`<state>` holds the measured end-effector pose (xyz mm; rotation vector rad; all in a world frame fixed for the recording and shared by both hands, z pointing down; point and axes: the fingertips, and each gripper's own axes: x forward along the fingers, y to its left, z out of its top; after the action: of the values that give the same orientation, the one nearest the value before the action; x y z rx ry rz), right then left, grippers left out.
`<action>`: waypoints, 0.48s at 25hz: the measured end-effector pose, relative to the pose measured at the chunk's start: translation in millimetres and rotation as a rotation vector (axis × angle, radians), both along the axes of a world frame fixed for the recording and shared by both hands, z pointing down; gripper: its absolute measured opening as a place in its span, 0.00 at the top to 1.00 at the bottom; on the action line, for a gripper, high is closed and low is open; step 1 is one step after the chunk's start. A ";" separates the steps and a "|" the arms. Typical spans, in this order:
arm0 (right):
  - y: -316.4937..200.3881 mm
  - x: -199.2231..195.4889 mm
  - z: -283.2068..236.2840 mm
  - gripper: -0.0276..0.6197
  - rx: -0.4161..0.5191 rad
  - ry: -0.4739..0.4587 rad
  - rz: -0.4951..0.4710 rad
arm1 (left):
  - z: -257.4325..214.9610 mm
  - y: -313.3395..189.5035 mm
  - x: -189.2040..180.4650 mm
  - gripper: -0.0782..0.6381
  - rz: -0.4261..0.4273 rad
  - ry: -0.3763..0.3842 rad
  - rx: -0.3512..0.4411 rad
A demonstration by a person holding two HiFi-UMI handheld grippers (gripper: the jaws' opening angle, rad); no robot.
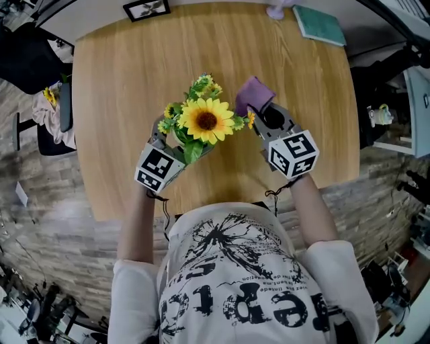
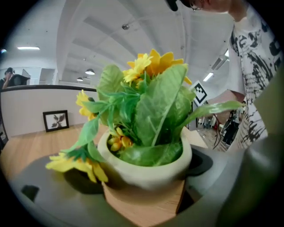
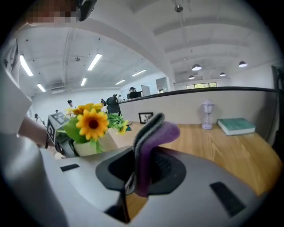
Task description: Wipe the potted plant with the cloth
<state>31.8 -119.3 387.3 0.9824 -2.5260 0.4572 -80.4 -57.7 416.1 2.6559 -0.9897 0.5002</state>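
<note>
A potted plant with a big sunflower (image 1: 205,121) and green leaves stands in a pale pot (image 2: 146,166) with a wooden base. My left gripper (image 1: 176,142) is shut on the pot, which fills the left gripper view. A folded purple cloth (image 1: 252,94) with a grey edge sticks up from my right gripper (image 1: 263,111), which is shut on it just right of the flowers. In the right gripper view the cloth (image 3: 151,142) stands between the jaws and the plant (image 3: 92,126) is to the left, a short way off.
The round wooden table (image 1: 134,74) carries a small framed picture (image 1: 146,8) at the far edge, a teal book (image 1: 320,25) and a small white lamp (image 3: 207,114) at the far right. A dark chair (image 1: 57,114) stands to the left.
</note>
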 end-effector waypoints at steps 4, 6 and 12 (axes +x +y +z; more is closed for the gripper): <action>-19.4 25.8 -2.2 0.85 0.005 -0.002 0.042 | 28.4 -7.4 27.0 0.15 0.070 0.008 -0.024; -24.6 34.1 -1.9 0.85 0.005 -0.016 0.063 | 41.3 -8.6 35.4 0.15 0.089 0.016 -0.046; -32.7 29.2 7.9 0.85 0.058 0.036 0.074 | 76.3 -8.1 39.1 0.15 0.166 -0.037 -0.091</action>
<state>60.9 -151.9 395.2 1.0987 -2.4905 0.3868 -41.3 -65.8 492.4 2.6678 -0.7408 0.6165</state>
